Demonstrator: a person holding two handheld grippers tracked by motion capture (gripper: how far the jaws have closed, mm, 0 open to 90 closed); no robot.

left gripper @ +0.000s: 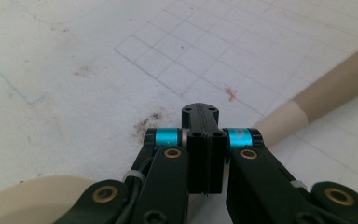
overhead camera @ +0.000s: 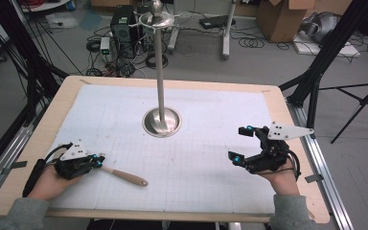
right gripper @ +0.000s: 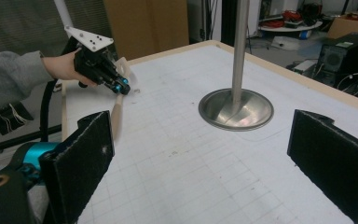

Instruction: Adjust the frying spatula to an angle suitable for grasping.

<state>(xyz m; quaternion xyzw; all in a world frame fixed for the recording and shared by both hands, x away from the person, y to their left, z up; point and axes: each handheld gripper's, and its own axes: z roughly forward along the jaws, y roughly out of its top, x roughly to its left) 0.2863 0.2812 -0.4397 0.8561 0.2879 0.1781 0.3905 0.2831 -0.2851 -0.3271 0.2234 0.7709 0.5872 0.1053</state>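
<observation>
Near the front left of the metal stand (overhead camera: 161, 120), which rises from a round dished base at the middle of the white gridded mat (overhead camera: 206, 158), lies a wooden-handled utensil (overhead camera: 124, 176). Its rounded handle end points toward the table's near edge, on the stand's side, and its pale tan shaft runs back to the left gripper (overhead camera: 97, 162). That gripper's jaws are pressed together, with the utensil's head end at them; whether they pinch it I cannot tell. From the left gripper view, the shaft shows a lighter, narrower neck beside the closed jaws. Right of the stand, well apart from it, the right gripper (overhead camera: 242, 143) hovers with its jaws spread wide and nothing between them. Between the stand and both grippers the mat lies bare, and the wooden table border (overhead camera: 278, 105) frames it on every side.
</observation>
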